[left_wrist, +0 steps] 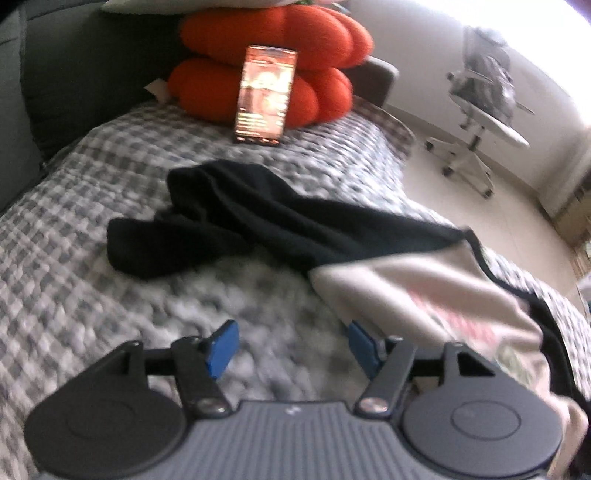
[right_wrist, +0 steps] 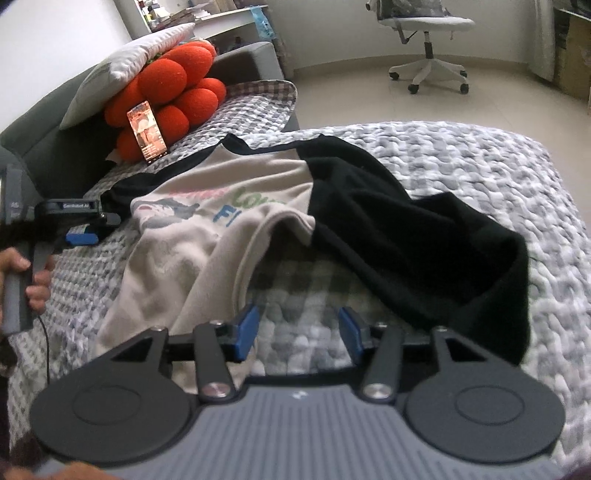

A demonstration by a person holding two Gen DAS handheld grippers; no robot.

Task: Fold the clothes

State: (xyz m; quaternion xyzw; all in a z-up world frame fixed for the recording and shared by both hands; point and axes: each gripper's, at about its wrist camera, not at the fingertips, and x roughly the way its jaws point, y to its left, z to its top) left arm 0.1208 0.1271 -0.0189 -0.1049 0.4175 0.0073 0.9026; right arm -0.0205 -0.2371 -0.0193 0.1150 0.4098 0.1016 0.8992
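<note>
A cream shirt with black sleeves and a printed front lies crumpled on the checked quilt. My right gripper is open just above the quilt, nothing between its blue pads. The cream hem lies by its left finger and a black sleeve by its right. My left gripper is also open and empty, with the shirt's cream body just to its right and the other black sleeve ahead. The right wrist view shows the left gripper at the shirt's left edge, held by a hand.
A lit phone leans against orange cushions at the far end, under a white pillow. A grey sofa back runs along the left. Beyond the bed's edge are pale floor and a white office chair.
</note>
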